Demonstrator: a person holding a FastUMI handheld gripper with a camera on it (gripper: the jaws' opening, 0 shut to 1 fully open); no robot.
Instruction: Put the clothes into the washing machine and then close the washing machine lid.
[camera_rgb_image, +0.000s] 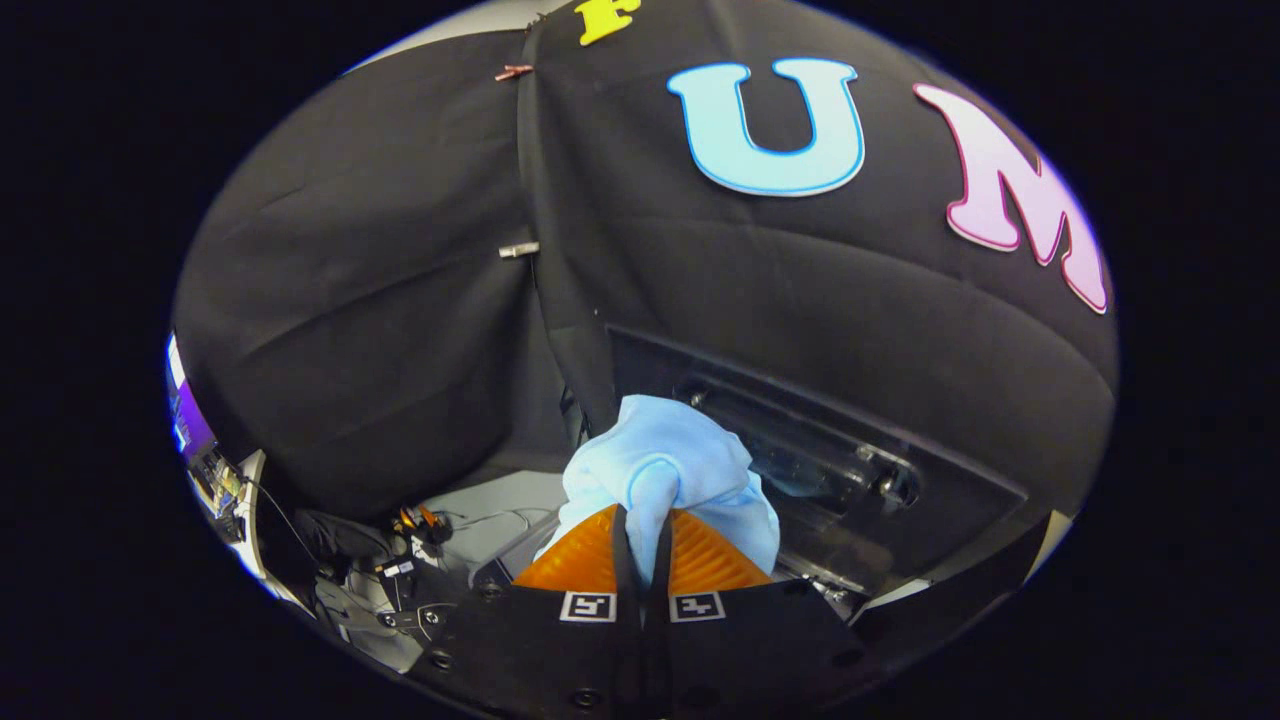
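Observation:
A light blue cloth (665, 465) bunches up just ahead of my fingers, with a fold of it pinched between them. My gripper (642, 540) is shut on this cloth and holds it in the air. Behind the cloth and a little to the right stands the raised lid of the washing machine (850, 470), a dark frame with a see-through pane and metal hinges. The machine's tub is hidden below my fingers.
Black booth cloth hangs close behind the lid and to the left. Lower left lie cables, small gear (415, 525) and a pale surface (490, 505). A lit screen (190, 425) stands at the far left.

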